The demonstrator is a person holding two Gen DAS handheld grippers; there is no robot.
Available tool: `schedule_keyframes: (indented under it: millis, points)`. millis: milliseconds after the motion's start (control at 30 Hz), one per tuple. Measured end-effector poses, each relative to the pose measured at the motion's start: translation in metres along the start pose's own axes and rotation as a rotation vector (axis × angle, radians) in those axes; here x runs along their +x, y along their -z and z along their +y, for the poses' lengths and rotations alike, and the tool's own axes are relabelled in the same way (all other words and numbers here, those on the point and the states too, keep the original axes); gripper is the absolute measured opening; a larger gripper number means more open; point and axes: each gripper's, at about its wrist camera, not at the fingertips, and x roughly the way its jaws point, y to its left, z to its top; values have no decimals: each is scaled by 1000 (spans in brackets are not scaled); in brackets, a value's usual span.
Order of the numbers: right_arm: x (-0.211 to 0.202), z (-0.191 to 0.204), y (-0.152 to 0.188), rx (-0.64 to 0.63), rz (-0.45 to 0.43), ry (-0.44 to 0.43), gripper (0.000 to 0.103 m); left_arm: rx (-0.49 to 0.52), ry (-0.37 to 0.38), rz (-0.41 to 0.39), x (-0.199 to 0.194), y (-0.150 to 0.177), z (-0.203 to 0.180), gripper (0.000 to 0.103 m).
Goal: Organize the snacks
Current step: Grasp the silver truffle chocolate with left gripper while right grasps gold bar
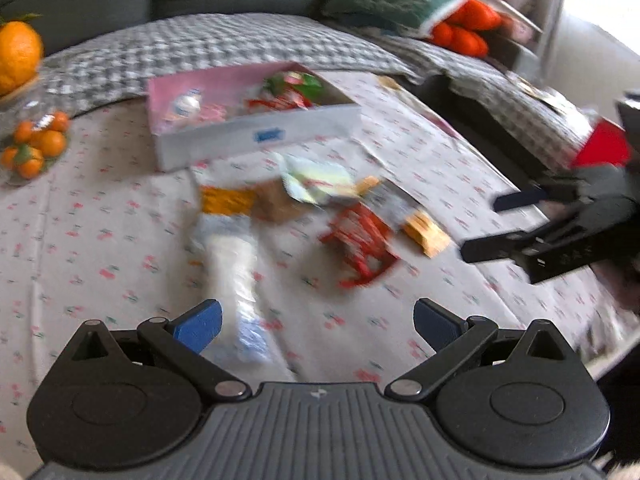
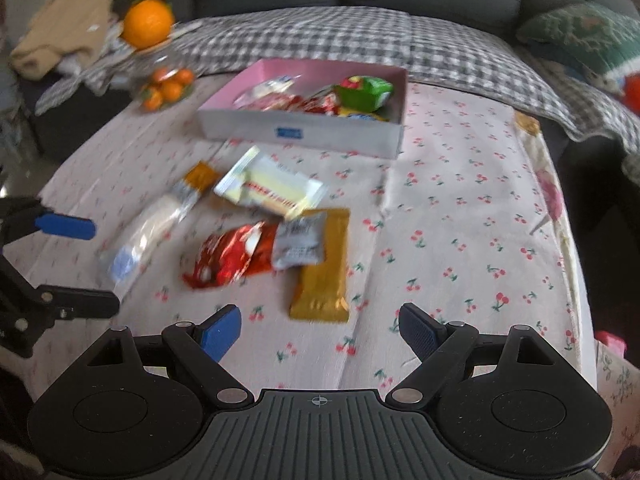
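Sorting loose snacks into pink-lined box [image 2: 304, 133], already partly filled. Hovering: left gripper [image 1: 316, 324] spread, empty, over long white packet [image 1: 232, 256]; right gripper [image 2: 320, 330] spread, empty, near gold bar [image 2: 324, 268]. Next, likely: lowering, pinching, carrying boxward.

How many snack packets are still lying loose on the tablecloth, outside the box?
5, possibly more hidden under the pile: a long white packet at left, a pale yellow packet nearest the box, a red packet in the middle, a silver packet overlapping a gold bar.
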Motion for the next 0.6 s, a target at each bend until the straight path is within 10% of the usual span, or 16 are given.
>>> schedule_keyframes:
  millis: [400, 600]
  points:
    - [-9, 6, 21, -113, -2, -105, 88, 224, 281, 51, 3, 20, -52, 86]
    - [-2, 3, 21, -101, 5, -71, 88, 294, 317, 147, 14, 29, -63, 61]
